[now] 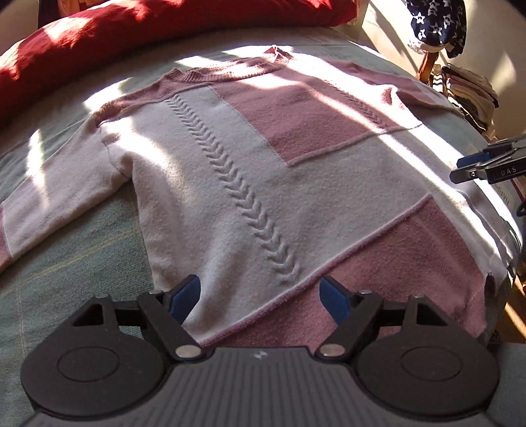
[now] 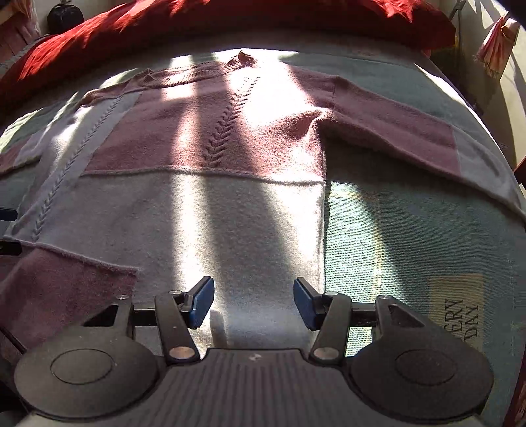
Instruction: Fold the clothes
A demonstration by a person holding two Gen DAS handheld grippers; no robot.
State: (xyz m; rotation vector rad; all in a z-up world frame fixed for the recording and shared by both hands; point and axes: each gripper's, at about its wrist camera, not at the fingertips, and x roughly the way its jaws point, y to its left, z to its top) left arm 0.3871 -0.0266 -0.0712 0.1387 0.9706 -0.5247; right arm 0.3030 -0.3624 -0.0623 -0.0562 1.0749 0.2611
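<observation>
- Sweater [image 1: 250, 170], pink and white, lies flat across the green bedspread [image 1: 75, 262], filling mid-frame.
- Left gripper [image 1: 261, 295] spread wide at its hem, grasping nothing.
- Right gripper [image 2: 253, 303] likewise released.

A patch [image 2: 457, 310] on the bed cover says "ERY DAY". The right gripper [image 1: 486, 166] says "DAS".

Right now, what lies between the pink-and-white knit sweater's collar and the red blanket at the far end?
Only a bare strip of the grey-green bed cover separates the sweater's collar from the red blanket; the right wrist view shows it.
</observation>
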